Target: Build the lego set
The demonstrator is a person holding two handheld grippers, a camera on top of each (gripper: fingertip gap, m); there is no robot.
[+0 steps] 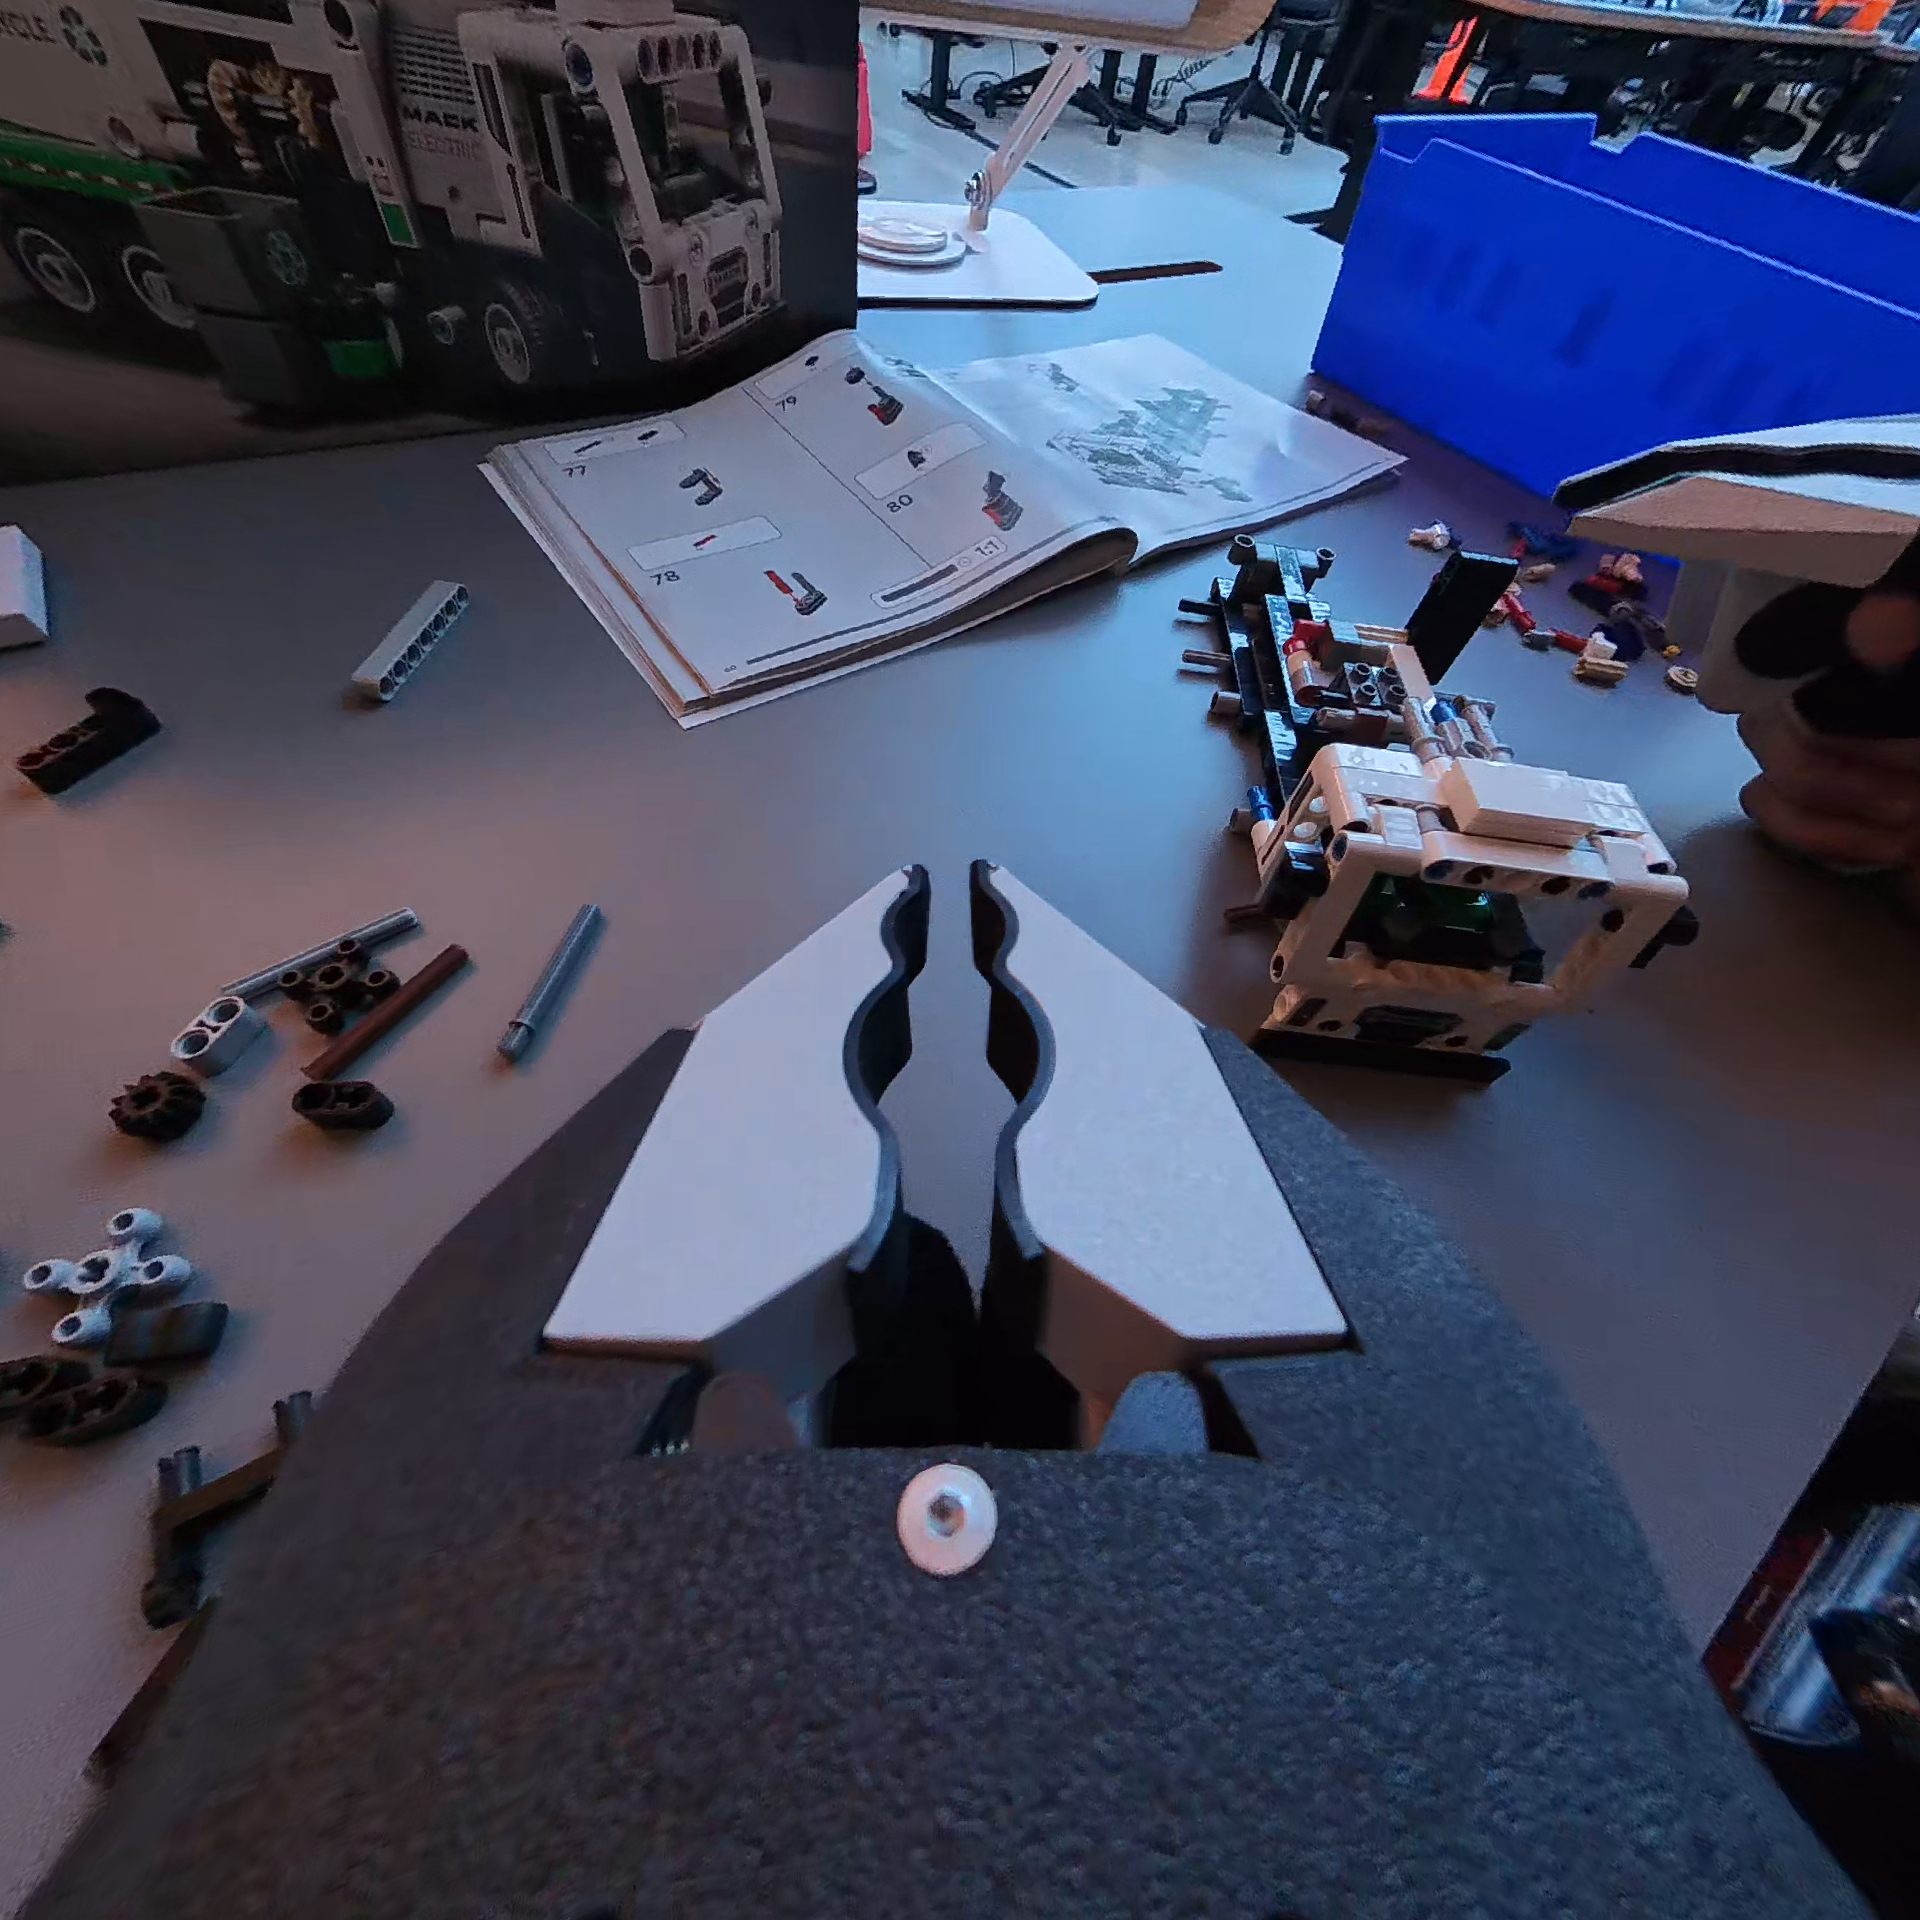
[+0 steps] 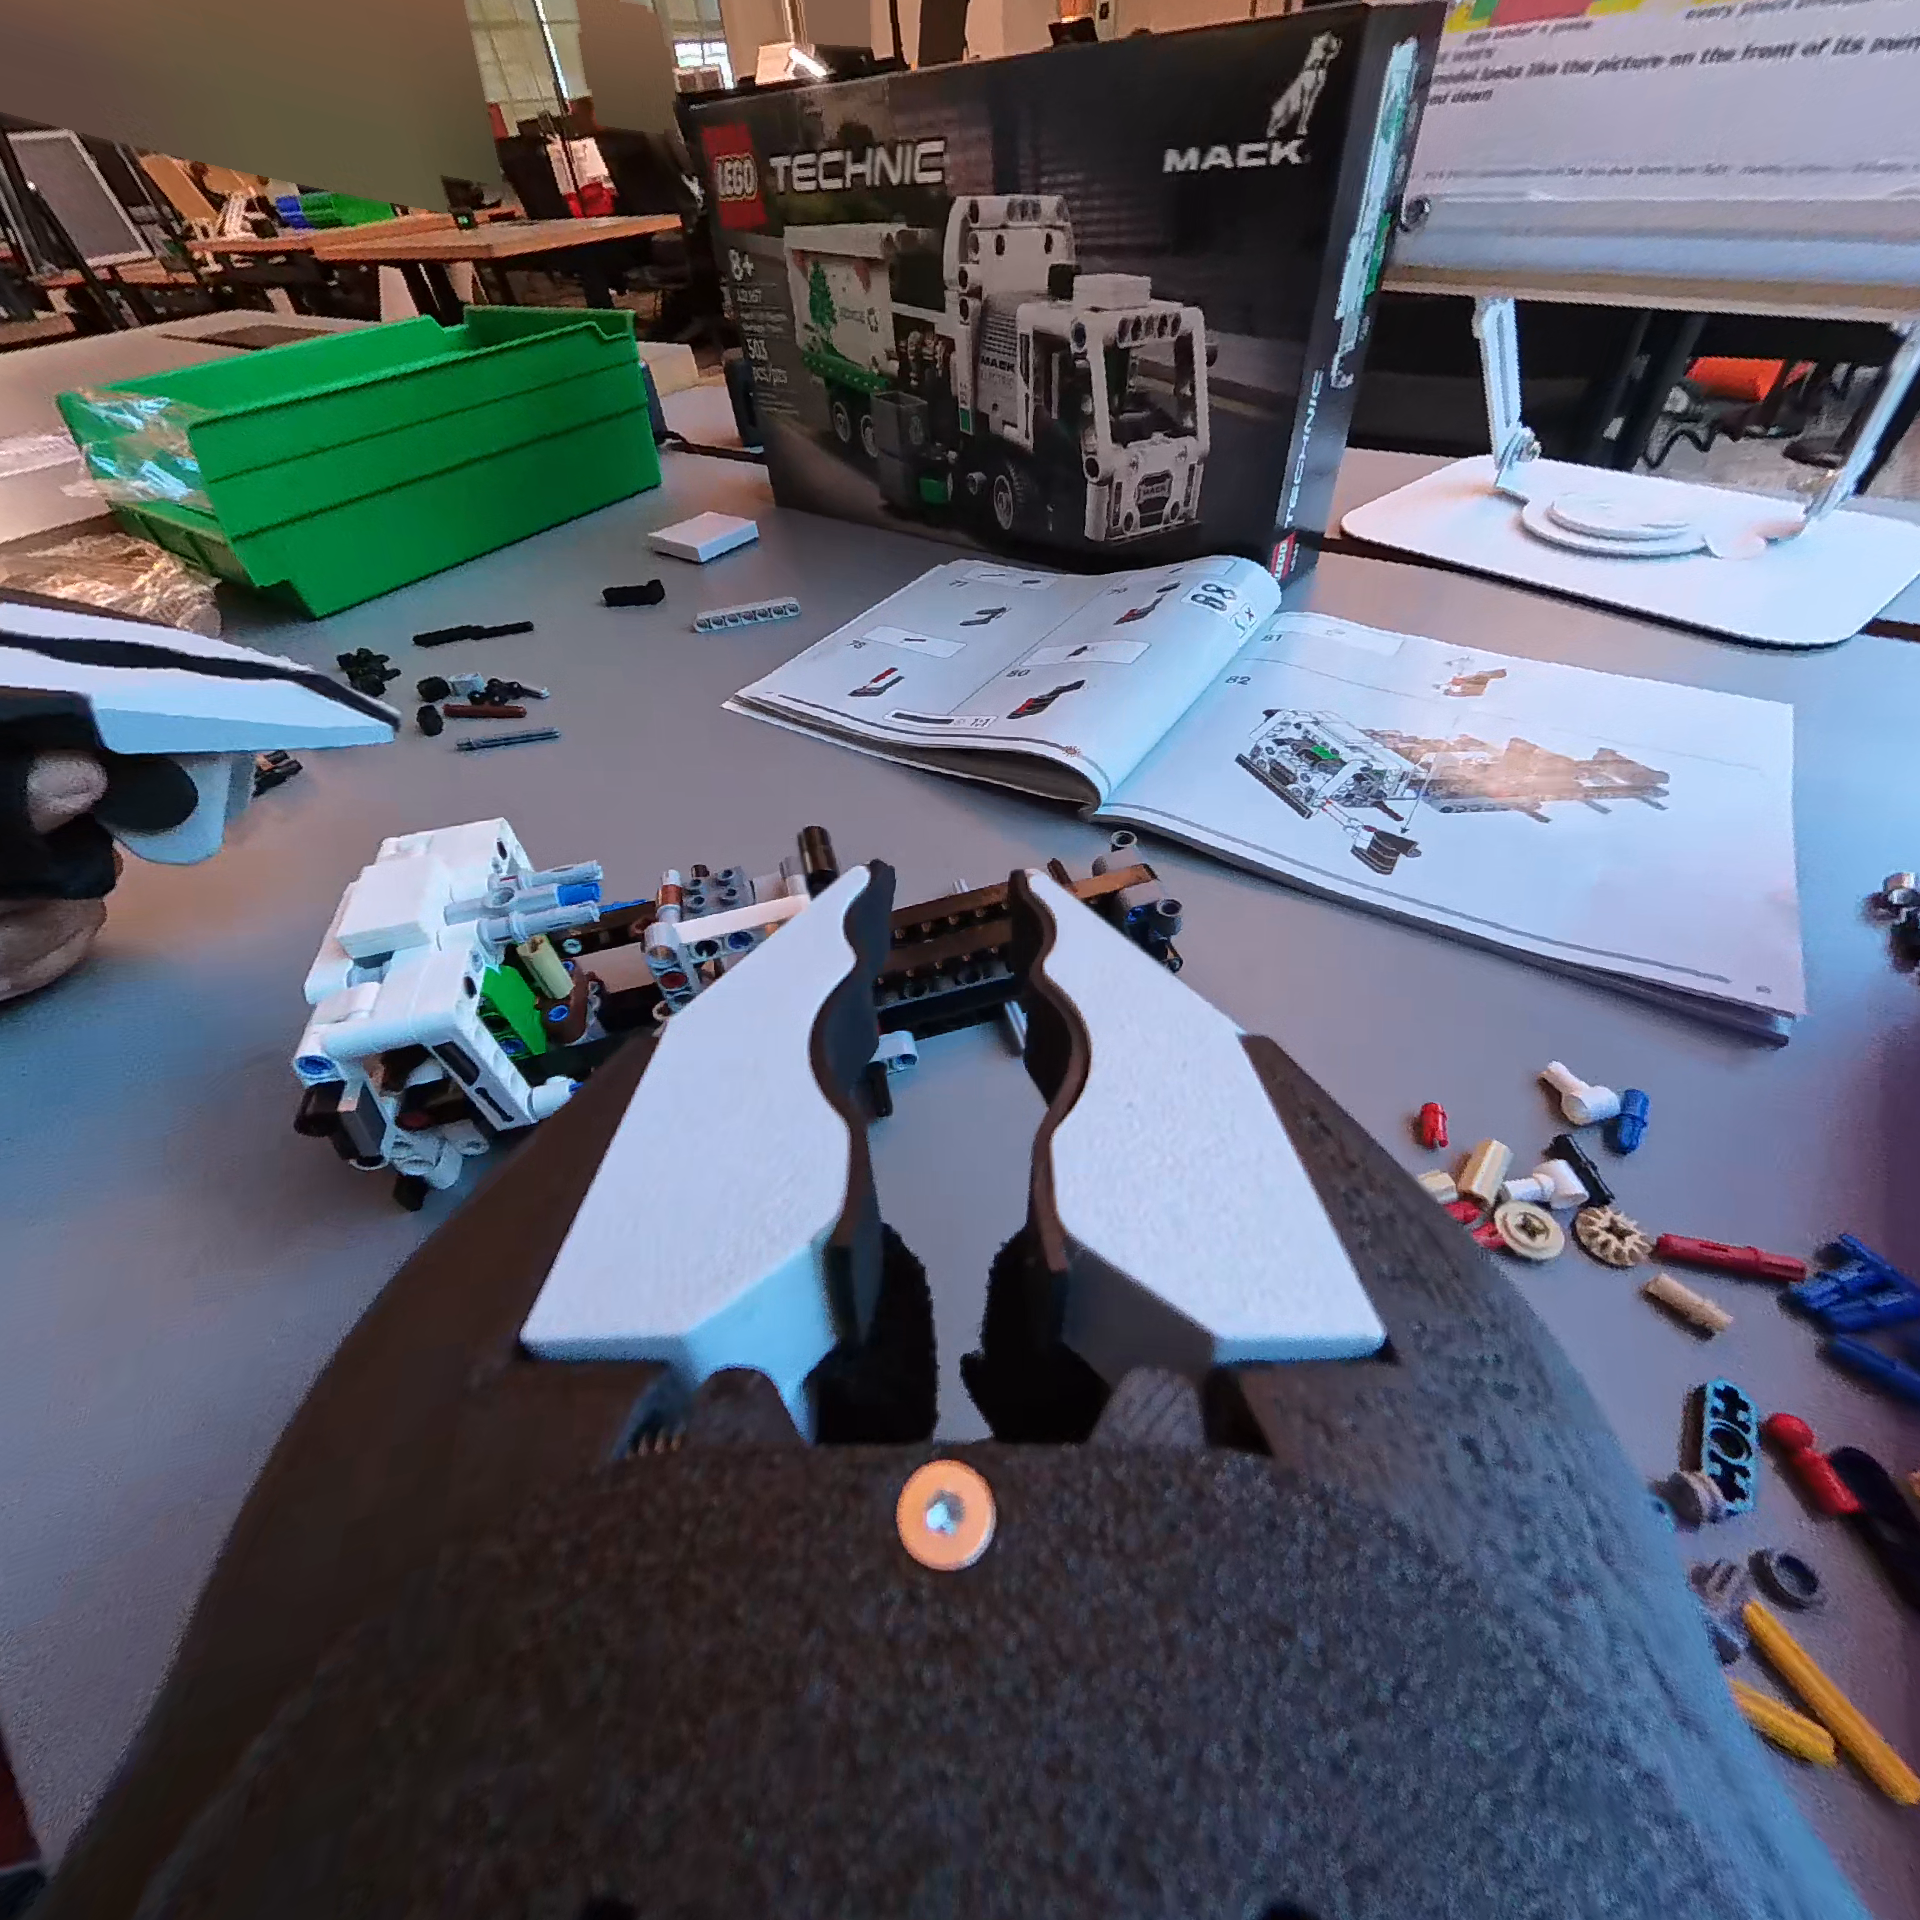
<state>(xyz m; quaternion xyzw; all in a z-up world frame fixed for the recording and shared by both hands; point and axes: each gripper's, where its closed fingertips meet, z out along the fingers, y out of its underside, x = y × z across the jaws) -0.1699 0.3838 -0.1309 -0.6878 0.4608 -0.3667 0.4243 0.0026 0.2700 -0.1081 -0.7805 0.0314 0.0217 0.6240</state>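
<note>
Both grippers were empty: the left gripper (image 1: pixel 949 878) nearly together, the right gripper (image 2: pixel 951 883) apart over the model (image 2: pixel 457 997). A careless descent could knock the model's loosely seated pins.

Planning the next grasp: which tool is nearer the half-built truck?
Right. The right tool hovers directly over the half-built truck; the left tool sits off to its side.

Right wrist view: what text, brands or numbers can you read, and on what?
I can't quote writing; these bear it.
Set box: logos and words, front and side.
Instruction booklet: step numbers on open pages.
White sheet, top right: printed lines, partly blurred.
</note>
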